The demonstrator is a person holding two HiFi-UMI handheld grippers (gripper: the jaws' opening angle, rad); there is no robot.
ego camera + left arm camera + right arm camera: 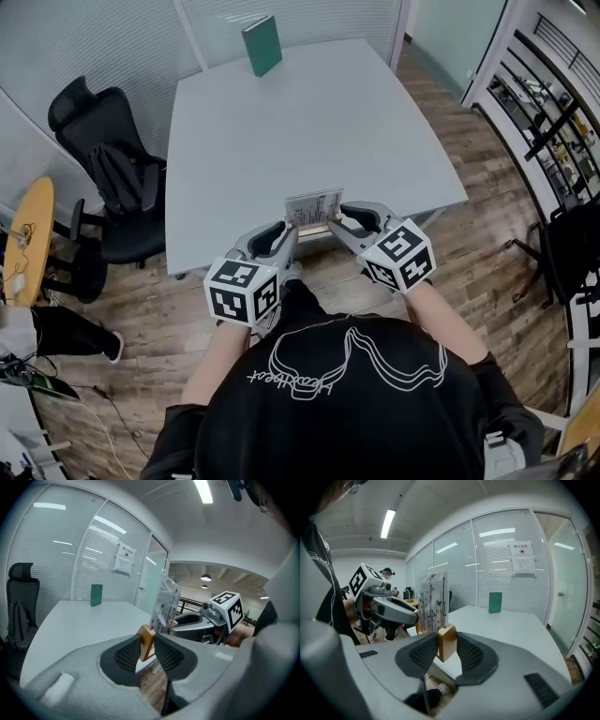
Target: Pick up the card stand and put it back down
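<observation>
My left tool [291,229] and right tool [335,223] each clench a wooden end of the card stand [313,206] to hold it level.

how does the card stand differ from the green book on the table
The card stand is gripped at its wooden base by the left tool and right tool; the green book stands free. The card stand is at the near edge of the table, the green book at the far end. The card stand shows a pale printed sheet; the green book is plain green. Both stand upright.
</observation>
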